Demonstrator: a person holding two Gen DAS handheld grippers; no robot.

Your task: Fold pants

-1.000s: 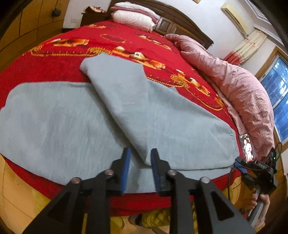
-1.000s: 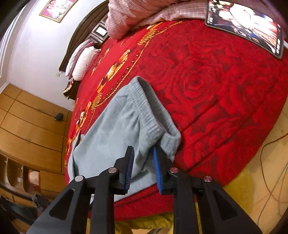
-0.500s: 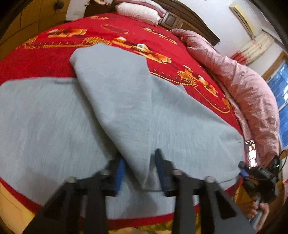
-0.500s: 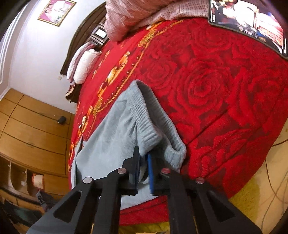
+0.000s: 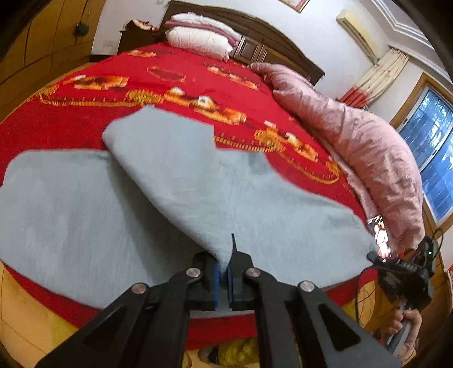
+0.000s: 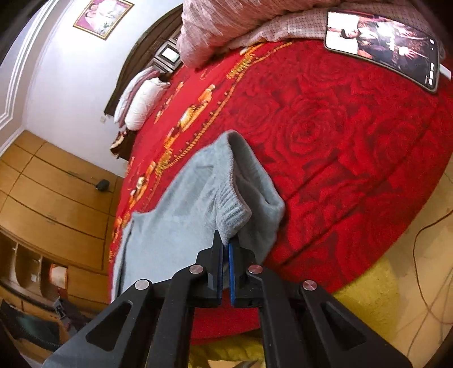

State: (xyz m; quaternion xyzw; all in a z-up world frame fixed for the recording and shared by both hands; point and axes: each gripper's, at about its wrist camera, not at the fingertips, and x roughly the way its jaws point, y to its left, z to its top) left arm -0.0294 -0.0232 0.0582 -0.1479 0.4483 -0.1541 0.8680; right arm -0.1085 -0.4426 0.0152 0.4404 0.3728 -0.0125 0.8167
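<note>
The left wrist view looks down from the near edge of the bed (image 5: 85,127), close over the gray pants (image 5: 85,220), facing the headboard and window. The right wrist view sits equally low at the waistband end, facing the pillows (image 6: 141,99) and wardrobe. Both share pants, red bedspread and pink quilt (image 5: 354,141) (fisheye bending everything).

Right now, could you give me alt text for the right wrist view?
The right gripper pinches the ribbed waistband of grey pants on a red bedspread. A phone lies at the far edge, beside a pink quilt.
</note>
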